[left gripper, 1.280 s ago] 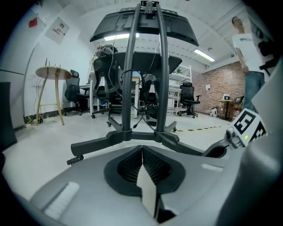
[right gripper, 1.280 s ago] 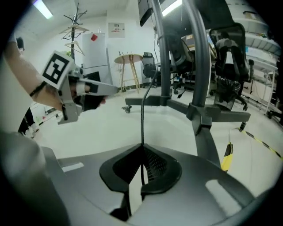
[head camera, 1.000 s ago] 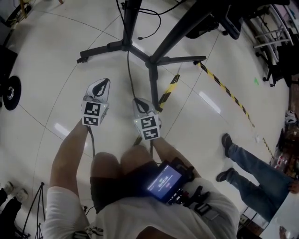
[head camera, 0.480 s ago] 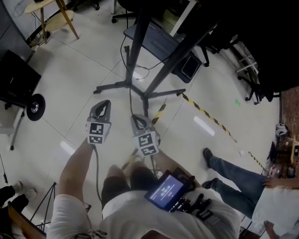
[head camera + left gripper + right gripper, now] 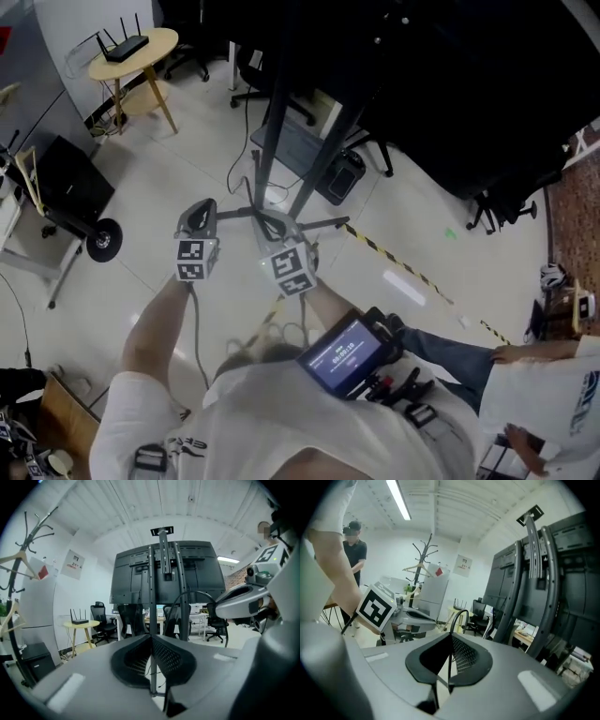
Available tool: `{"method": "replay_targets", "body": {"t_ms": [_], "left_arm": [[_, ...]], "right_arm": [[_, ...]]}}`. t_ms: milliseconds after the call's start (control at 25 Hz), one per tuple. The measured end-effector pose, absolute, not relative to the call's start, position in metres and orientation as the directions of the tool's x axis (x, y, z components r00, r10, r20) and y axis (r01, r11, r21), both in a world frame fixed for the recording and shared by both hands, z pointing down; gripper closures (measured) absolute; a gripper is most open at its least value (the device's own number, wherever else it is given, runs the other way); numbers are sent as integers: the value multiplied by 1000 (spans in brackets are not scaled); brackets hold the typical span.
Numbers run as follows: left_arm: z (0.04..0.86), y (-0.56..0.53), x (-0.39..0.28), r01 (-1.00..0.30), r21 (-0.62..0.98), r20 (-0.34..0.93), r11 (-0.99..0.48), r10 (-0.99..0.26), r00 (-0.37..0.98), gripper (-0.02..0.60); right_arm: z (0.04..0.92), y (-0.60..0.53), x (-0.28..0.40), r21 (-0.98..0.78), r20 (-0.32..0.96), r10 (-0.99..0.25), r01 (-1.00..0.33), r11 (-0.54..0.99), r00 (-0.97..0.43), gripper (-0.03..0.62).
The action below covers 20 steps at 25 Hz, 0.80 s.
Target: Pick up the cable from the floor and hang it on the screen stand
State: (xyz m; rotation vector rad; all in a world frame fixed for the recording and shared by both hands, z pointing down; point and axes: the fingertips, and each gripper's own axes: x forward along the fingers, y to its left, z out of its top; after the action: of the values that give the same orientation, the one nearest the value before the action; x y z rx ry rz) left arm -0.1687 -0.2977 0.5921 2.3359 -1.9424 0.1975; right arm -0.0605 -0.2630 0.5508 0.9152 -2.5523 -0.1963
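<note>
The screen stand rises on black poles from a splayed floor base, with the dark screen on it; it fills the right of the right gripper view. My right gripper is shut on a thin black cable that loops up out of the jaws. That cable arcs in front of the stand in the left gripper view. My left gripper hangs beside the right one, shut with nothing between its pads. Both are raised off the floor, just short of the stand's base.
A round yellow table with a router stands far left. A black wheeled case is at the left. Yellow-black tape crosses the floor. Office chairs sit behind the stand. A person stands at right. A coat rack is ahead.
Both grippers have risen from near the floor, the right one keeping the cable. The head view has lifted, so the stand's poles and more of the room show.
</note>
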Motion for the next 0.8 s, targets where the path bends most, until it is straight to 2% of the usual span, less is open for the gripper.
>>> {"method": "replay_targets", "body": {"t_ms": [320, 560, 800], "left_arm": [[467, -290, -176, -987, -4, 33, -160, -987, 159, 578], [432, -301, -163, -981, -13, -24, -192, -981, 192, 578], [421, -317, -124, -965, -47, -34, -259, -965, 260, 578]], "right_arm": [[386, -258, -63, 353, 168, -663, -584, 731, -729, 572], [319, -267, -38, 399, 76, -703, -624, 672, -707, 572], [281, -275, -9, 424, 17, -735, -661, 619, -677, 572]]}}
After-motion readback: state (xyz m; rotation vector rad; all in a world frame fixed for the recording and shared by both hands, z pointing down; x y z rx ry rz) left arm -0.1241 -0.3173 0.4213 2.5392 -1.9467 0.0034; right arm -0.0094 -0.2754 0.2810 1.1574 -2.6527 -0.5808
